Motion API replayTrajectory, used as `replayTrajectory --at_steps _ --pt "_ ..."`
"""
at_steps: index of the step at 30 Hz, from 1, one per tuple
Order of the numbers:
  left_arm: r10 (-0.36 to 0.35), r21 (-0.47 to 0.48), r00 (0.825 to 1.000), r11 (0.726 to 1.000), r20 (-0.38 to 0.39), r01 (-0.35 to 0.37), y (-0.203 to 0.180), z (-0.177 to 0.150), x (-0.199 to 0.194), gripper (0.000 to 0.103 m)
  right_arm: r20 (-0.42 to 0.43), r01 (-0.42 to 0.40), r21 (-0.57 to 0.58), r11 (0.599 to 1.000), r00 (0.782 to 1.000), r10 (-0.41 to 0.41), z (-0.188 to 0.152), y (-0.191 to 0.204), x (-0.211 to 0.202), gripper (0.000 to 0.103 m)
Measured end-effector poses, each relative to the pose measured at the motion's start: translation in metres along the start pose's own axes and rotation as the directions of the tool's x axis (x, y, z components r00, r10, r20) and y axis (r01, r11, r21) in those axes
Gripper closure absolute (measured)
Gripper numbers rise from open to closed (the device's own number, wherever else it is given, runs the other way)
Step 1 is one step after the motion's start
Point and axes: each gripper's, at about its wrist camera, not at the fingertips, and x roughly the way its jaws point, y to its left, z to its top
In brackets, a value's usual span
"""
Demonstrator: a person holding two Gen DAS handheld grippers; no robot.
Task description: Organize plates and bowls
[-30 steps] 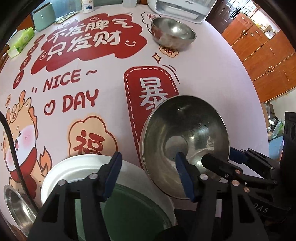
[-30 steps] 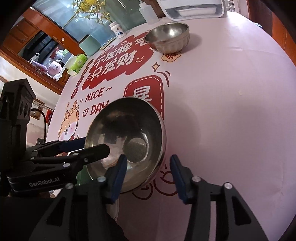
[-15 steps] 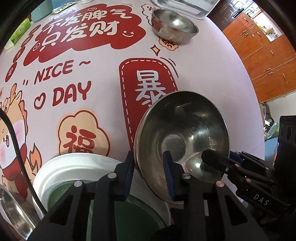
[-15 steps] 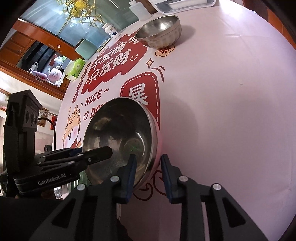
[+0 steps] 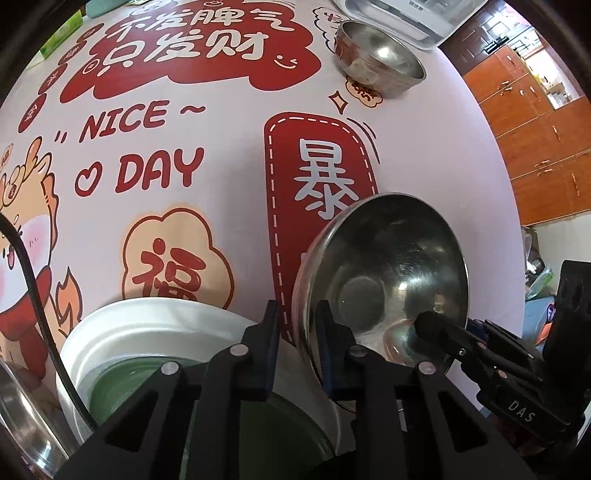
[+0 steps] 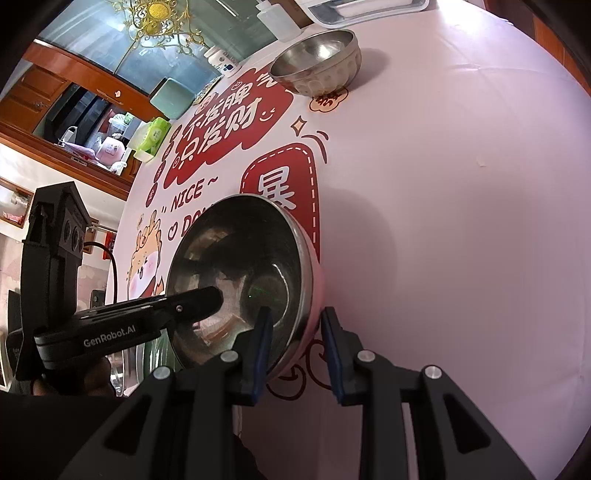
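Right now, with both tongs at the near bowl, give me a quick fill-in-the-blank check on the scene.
1. The left tongs grip the rim of the near steel ____.
2. The right tongs clamp the ____ bowl.
3. The white plate has a ____ centre.
4. The far bowl on the tablecloth is held by ____ tongs.

Missing words: bowl; same; green; no

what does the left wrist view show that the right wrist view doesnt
Only the left wrist view: the white plate with a green dish in it, and orange cabinets.

Only the right wrist view: the gold chandelier and a white bottle.

Both: the tilted steel bowl, its rim between the jaws of the left gripper and right gripper, the far steel bowl and the printed tablecloth.
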Motion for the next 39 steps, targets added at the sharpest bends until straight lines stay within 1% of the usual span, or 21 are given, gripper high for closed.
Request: replayTrajectory --at_steps 4,16,20,26,31,39 --pt "-0.003 0.01 1.0 1.0 0.001 0.003 -0.002 -0.001 0.0 0.092 0.0 -0.001 0.0 1.0 1.0 0.001 0.0 0.0 0.0 0.076" --pt "-0.009 0.023 1.0 1.0 -0.003 0.009 -0.006 -0.002 -0.002 0.093 0.014 0.003 0.007 1.0 1.0 -0.003 -0.001 0.0 -0.004 0.08" --pt "-0.02 0.032 1.0 0.999 0.016 0.02 -0.009 -0.004 -0.007 0.093 0.028 0.003 0.007 1.0 1.0 -0.003 -0.004 -0.001 -0.009 0.081" --pt "-0.014 0.046 0.999 0.999 0.038 0.013 -0.013 -0.012 -0.018 0.093 0.051 0.006 -0.009 1.0 0.999 -0.005 -0.009 0.003 -0.017 0.082" --pt "0.005 0.056 0.998 0.998 0.058 -0.008 -0.015 -0.022 -0.03 0.093 0.064 0.008 -0.038 0.999 0.998 -0.006 -0.013 0.011 -0.023 0.082" --pt "0.0 0.039 0.993 0.999 0.116 -0.004 -0.009 -0.042 -0.054 0.093 0.081 0.014 -0.096 0.995 0.997 -0.006 -0.022 0.028 -0.031 0.083"
